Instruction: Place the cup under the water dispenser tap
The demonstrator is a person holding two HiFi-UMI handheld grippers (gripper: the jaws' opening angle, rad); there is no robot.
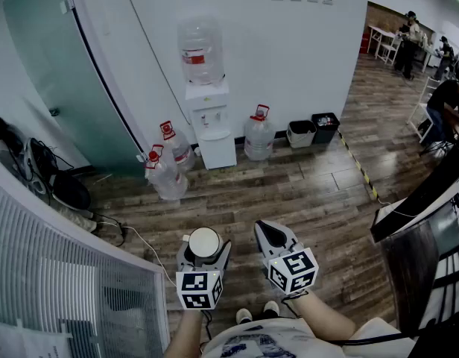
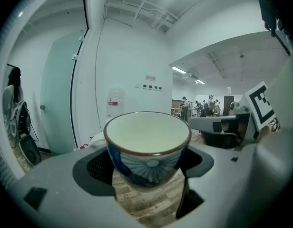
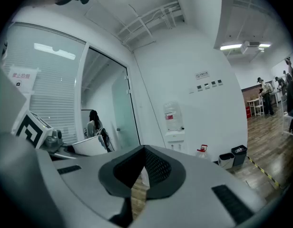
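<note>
Wood floor (image 1: pixel 304 192) bears a water dispenser (image 1: pixel 212 129), spare bottles (image 1: pixel 258 136) and two bins (image 1: pixel 313 130).

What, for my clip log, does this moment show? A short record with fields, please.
cup: upright, looks empty, between the left jaws
left gripper: shut on cup
right gripper: shut, empty
dispenser: against the far wall, across the floor from the cup
task: cup not yet at dispenser
near dispenser: bottles on the floor, bins to its right
</note>
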